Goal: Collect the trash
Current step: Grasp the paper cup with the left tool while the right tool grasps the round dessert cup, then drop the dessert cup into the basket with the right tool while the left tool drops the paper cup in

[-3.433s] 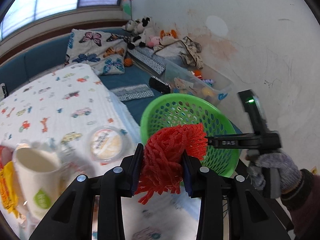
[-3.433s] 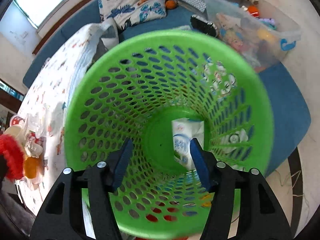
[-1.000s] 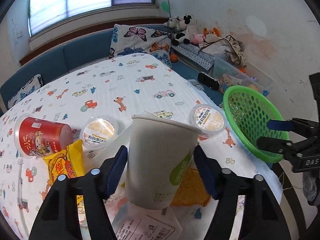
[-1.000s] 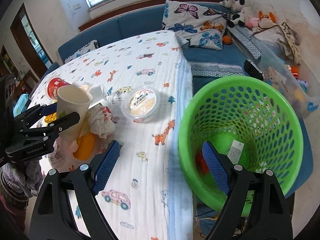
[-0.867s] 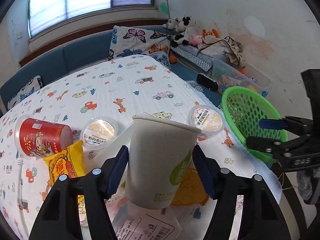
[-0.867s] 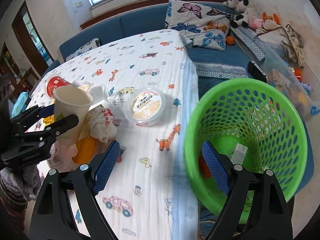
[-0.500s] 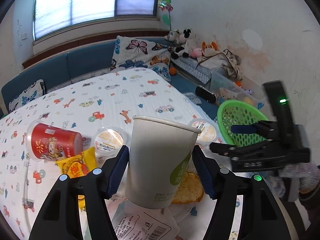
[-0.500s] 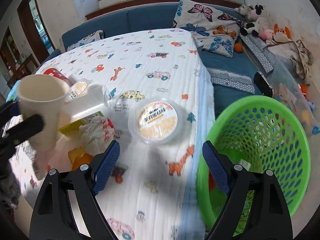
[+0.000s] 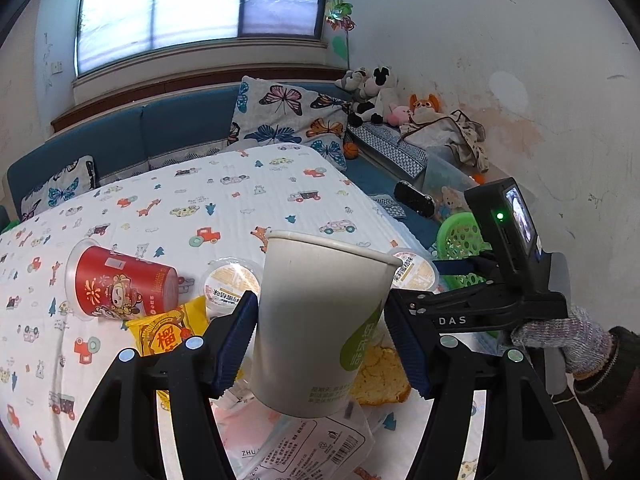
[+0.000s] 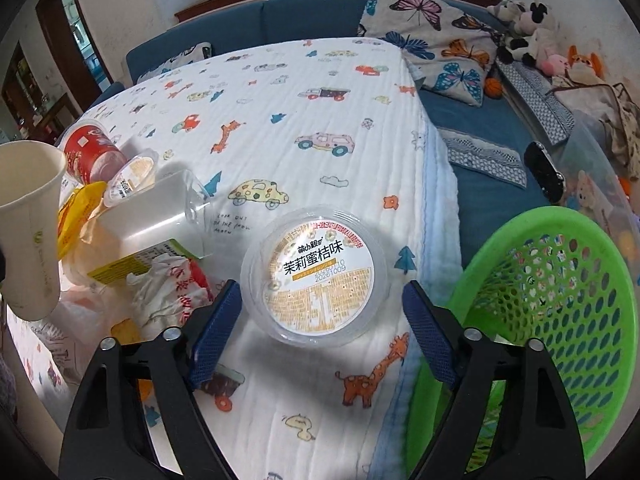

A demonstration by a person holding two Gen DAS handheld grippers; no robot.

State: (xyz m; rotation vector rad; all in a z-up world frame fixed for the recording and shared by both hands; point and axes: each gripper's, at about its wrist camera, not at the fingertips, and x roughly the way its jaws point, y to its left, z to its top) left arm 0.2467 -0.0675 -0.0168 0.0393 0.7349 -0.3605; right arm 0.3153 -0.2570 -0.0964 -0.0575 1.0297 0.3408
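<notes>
Carrying the cup (image 9: 320, 320) clamped upright in the left hand-held gripper (image 9: 320, 336) above the desk (image 10: 320, 112), right hand-held gripper (image 10: 320, 320) gaping over a tub (image 10: 316, 276), aiming squarely above the basket (image 10: 560, 320).

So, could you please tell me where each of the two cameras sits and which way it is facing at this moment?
Left wrist: rides the left gripper, looking along its fingers across the table toward the window; it is shut on the paper cup; the right gripper and gloved hand show at right.
Right wrist: rides the right gripper, looking down over the sealed jelly cup, jaws open; green basket at right.
Shared: paper cup, jelly cup, basket, red cup.
</notes>
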